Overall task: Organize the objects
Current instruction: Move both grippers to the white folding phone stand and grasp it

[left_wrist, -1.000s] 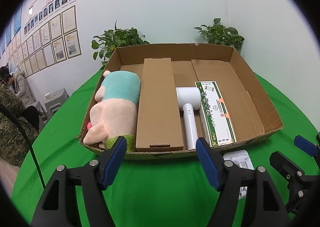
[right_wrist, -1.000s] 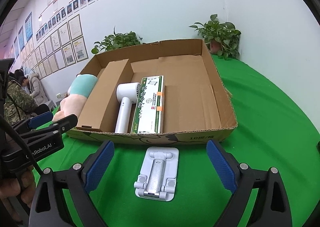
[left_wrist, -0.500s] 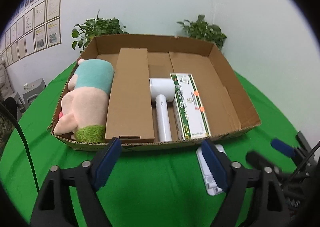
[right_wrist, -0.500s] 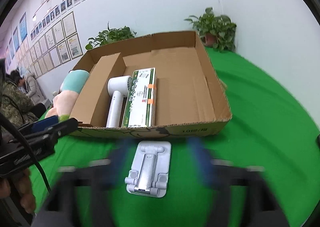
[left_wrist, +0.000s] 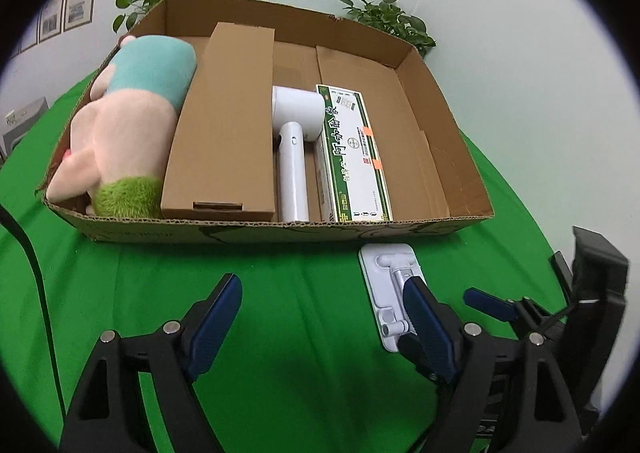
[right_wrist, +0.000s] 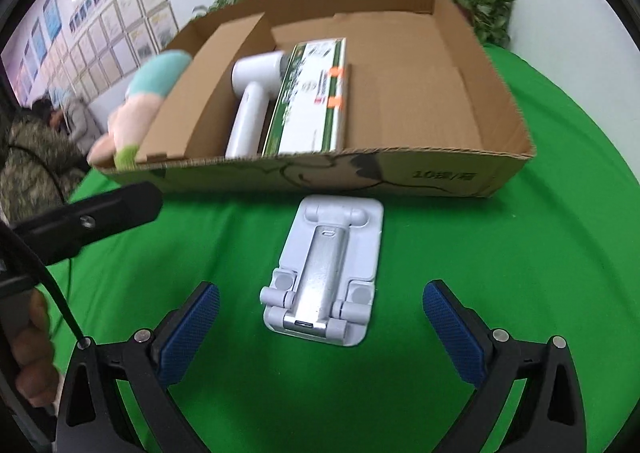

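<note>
A white folding stand [right_wrist: 324, 273] lies flat on the green cloth, just in front of the cardboard box [right_wrist: 360, 177]. My right gripper [right_wrist: 320, 289] is open, with a finger on either side of the stand's near end and neither touching it. My left gripper [left_wrist: 320, 289] is open over bare cloth, left of the stand [left_wrist: 380, 273], and its right finger overlaps the stand's edge in the picture. The box [left_wrist: 280, 229] holds a plush toy [left_wrist: 128, 125], a brown carton [left_wrist: 228, 121], a white hair dryer [left_wrist: 296, 141] and a green-and-white packet [left_wrist: 352, 153].
Potted plants [left_wrist: 384, 17] stand behind the box against the wall. People sit at the far left [right_wrist: 36, 149] below framed papers. A black cable [left_wrist: 36, 273] runs down the left side. A hand [right_wrist: 32, 353] grips the left tool. Green cloth surrounds the box.
Both grippers have tipped down and sunk toward the cloth, and both sets of jaws stand wider. The stand now lies closer between the right fingers.
</note>
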